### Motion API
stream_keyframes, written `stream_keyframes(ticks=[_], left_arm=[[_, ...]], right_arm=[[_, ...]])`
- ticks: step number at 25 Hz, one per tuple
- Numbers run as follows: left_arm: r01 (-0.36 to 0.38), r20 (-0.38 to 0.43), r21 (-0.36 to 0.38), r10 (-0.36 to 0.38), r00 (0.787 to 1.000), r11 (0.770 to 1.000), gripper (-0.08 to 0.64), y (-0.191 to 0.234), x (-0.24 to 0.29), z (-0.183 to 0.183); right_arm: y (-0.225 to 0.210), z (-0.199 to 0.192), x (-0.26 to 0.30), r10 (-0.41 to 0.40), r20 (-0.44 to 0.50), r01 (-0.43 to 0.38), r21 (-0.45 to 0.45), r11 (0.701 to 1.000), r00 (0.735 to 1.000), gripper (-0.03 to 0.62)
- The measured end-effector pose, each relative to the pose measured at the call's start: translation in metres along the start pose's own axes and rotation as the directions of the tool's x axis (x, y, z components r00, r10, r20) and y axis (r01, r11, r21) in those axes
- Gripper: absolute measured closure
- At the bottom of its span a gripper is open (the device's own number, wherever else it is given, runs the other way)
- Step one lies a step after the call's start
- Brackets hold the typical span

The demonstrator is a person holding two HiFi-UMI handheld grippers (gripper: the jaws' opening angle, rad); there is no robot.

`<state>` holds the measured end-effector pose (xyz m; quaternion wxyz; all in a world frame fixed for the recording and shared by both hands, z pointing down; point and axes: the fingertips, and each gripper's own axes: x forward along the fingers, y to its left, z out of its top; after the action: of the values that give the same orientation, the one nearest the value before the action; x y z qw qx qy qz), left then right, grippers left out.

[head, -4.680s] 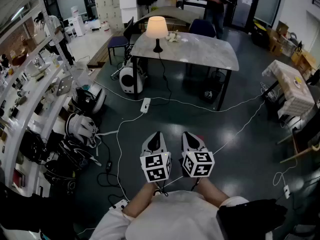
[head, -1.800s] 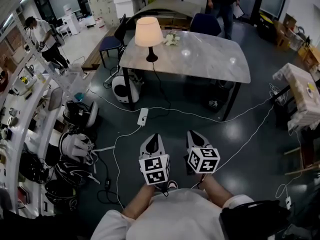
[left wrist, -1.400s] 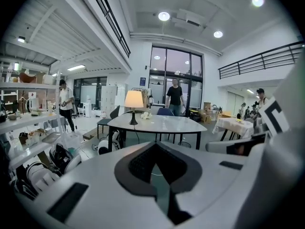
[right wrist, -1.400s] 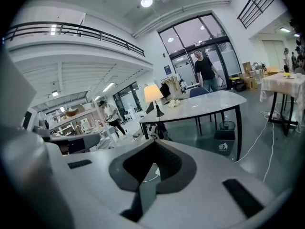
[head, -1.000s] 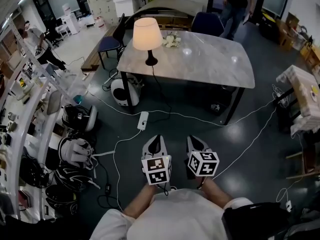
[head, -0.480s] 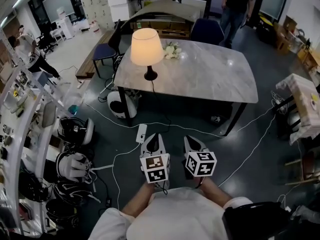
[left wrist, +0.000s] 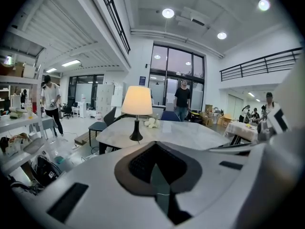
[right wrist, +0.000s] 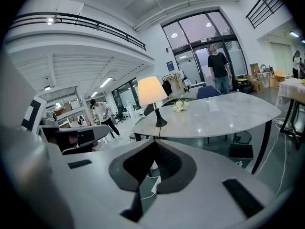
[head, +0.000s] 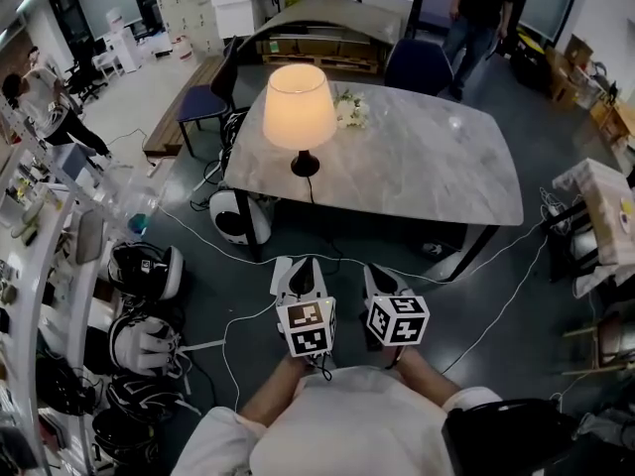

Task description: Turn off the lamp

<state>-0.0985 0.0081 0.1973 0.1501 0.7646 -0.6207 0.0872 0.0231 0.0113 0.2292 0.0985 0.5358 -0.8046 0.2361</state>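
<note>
A lit lamp point(head: 298, 107) with a cream shade and a black base stands on the left end of a grey marble table point(head: 427, 172). Its black cord hangs over the near edge. The lamp point(left wrist: 137, 100) shows ahead and slightly left in the left gripper view. In the right gripper view the lamp point(right wrist: 152, 90) stands straight ahead. My left gripper point(head: 301, 268) and right gripper point(head: 380, 274) are held side by side over the floor, short of the table's near edge. Both point toward the table. The left gripper point(left wrist: 155, 144) and the right gripper point(right wrist: 153, 144) are shut and hold nothing.
White flowers point(head: 349, 112) lie beside the lamp. A blue chair point(head: 417, 65) stands behind the table, and a person point(head: 481, 8) beyond it. White cables point(head: 496, 305) cross the dark floor. Helmets and bags point(head: 144, 271) line the left, a round white device point(head: 236, 216) sits under the table, a cloth-covered table point(head: 600, 211) stands right.
The table and lamp have drawn nearer and larger in the head view. Both grippers have travelled forward toward the table together, staying side by side and shut.
</note>
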Motion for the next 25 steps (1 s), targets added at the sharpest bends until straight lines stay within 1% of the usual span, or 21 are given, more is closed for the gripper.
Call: stream_keyframes(ticks=[4, 8, 12, 17, 21, 25], left_arm=[[0.010, -0.010, -0.003, -0.010, 1.000, 1.000, 0.561, 0.016, 0.025, 0.005], [0.012, -0.039, 0.005, -0.012, 0.999, 1.000, 0.561, 0.034, 0.045, -0.003], [0.003, -0.096, -0.006, -0.004, 0.995, 1.000, 0.561, 0.043, 0.053, -0.020], [-0.012, -0.170, -0.010, 0.010, 0.985, 1.000, 0.561, 0.040, 0.067, -0.046], [-0.039, -0.208, -0.013, 0.036, 0.977, 0.999, 0.561, 0.038, 0.080, -0.059], [-0.039, -0.240, -0.019, 0.033, 0.970, 0.999, 0.561, 0.033, 0.090, -0.069]], right_arm=[[0.000, 0.010, 0.027, -0.014, -0.003, 0.014, 0.001, 1.000, 1.000, 0.594], [0.000, 0.012, 0.047, -0.024, -0.010, 0.024, 0.005, 1.000, 1.000, 0.594], [-0.004, -0.001, 0.050, -0.037, -0.046, 0.038, 0.034, 0.999, 0.998, 0.594], [-0.028, -0.023, 0.056, -0.055, -0.102, 0.063, 0.076, 0.995, 0.993, 0.594], [-0.044, -0.034, 0.070, -0.038, -0.146, 0.050, 0.084, 0.995, 0.989, 0.594], [-0.047, -0.040, 0.083, 0.007, -0.176, 0.009, 0.091, 0.996, 0.984, 0.594]])
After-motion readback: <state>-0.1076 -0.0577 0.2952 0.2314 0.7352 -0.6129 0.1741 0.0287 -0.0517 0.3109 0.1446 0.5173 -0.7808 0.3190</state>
